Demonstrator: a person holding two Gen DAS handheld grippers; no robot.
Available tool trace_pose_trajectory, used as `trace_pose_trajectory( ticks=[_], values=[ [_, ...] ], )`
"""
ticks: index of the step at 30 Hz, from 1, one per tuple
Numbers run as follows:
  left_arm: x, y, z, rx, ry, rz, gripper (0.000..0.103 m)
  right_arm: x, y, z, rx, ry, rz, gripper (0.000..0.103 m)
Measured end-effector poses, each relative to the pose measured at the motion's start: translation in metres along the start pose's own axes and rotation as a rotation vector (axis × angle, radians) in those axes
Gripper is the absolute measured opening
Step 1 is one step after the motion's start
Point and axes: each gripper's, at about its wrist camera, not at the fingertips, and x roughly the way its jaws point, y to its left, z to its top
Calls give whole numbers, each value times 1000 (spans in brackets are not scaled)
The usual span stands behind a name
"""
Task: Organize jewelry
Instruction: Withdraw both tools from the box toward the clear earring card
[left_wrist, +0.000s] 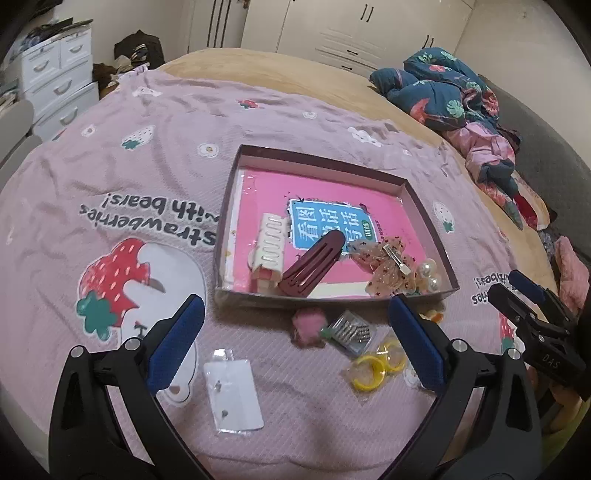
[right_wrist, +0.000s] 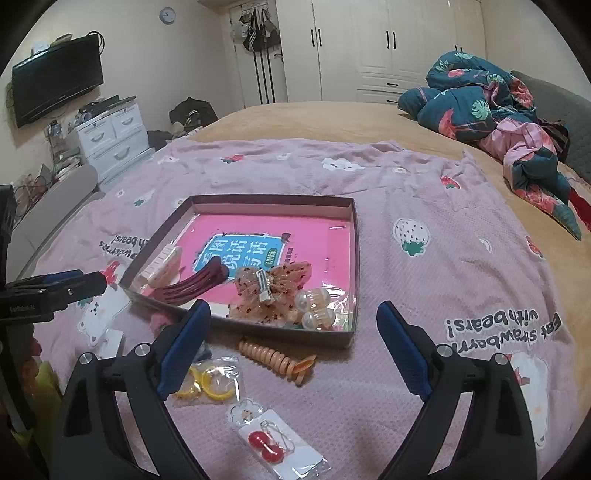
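On the pink blanket sits the box, holding a pink book, a cream clip, a maroon clip, a bow and pearl clips. My left claw and right claw both gape wide, empty, over the packets near the box.

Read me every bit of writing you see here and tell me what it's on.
"Eat strawberries with bears!": blanket, printed upside down.
"DAS": right gripper, on its body.
Large Chinese characters, roughly "看图说话写话": pink book in the box.
Book's smaller print: too blurred.
Left gripper label: too small.
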Motion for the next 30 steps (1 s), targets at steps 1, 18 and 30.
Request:
trace_pose_trajectory(
  ticks=[1,18,30],
  values=[
    [-2,2,-1,-2,-1,1,93,-1,1,-1,-1,0,0,91],
    [-21,24,-29,-24,8,17,93,-15,29,-18,-36,14,28,91],
    [-21,32,-49,-18,43,47,93,-7,58,-34,-86,58,82,91]
  ],
)
